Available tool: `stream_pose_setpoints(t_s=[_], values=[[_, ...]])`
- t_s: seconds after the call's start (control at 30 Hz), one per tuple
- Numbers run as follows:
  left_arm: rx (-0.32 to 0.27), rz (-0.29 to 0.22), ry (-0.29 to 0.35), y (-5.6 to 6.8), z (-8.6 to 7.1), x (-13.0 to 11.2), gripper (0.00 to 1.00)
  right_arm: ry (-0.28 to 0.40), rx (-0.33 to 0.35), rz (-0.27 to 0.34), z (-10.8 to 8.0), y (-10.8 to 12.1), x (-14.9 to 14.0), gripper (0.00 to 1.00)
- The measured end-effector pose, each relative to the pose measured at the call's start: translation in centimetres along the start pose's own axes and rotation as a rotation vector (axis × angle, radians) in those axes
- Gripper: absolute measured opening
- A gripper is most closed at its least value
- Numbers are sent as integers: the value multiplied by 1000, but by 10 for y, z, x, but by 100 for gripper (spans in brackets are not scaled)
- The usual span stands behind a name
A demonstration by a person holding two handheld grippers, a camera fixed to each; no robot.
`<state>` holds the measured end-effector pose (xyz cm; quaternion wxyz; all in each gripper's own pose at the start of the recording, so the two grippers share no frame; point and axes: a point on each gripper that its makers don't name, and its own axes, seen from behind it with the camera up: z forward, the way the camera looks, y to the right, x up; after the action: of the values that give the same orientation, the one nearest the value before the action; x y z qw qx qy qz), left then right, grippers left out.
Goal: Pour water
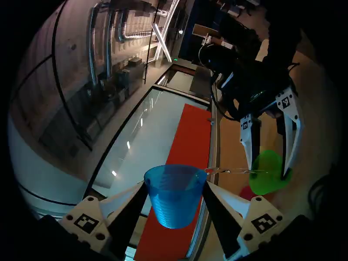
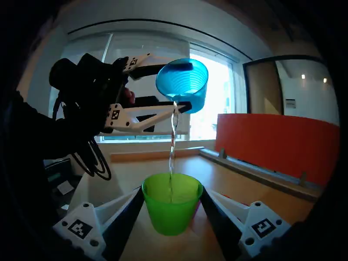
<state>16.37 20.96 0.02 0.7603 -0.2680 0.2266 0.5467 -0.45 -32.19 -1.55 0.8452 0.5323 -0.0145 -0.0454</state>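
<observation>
Left gripper (image 1: 175,188) clamped on blue cup (image 1: 175,204), one finger pressing each side. In the right gripper view the blue cup is held high and tipped over, mouth turned toward the camera, with a little water pooled at its low lip. A thin stream of water (image 2: 172,135) drops from that lip into the green cup (image 2: 172,213) directly below.

Right gripper (image 2: 172,193) grips the green cup, a finger on either side. The cup is upright and catches the stream near the middle of its mouth. It is low over the wooden desk (image 2: 226,174), toward the edge where a red divider (image 2: 278,139) runs. Cannot tell if its base touches the desk.

Dark sleeve (image 2: 39,130) behind the left gripper. Bright window (image 2: 219,100) beyond.
</observation>
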Motion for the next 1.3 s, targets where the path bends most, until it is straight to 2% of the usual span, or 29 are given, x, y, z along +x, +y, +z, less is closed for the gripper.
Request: stream_pose_setpoints(t_s=[1.3], values=[[5,131,11,-1,-2,11,85,8,-3,-9,-1,-1,3,92]])
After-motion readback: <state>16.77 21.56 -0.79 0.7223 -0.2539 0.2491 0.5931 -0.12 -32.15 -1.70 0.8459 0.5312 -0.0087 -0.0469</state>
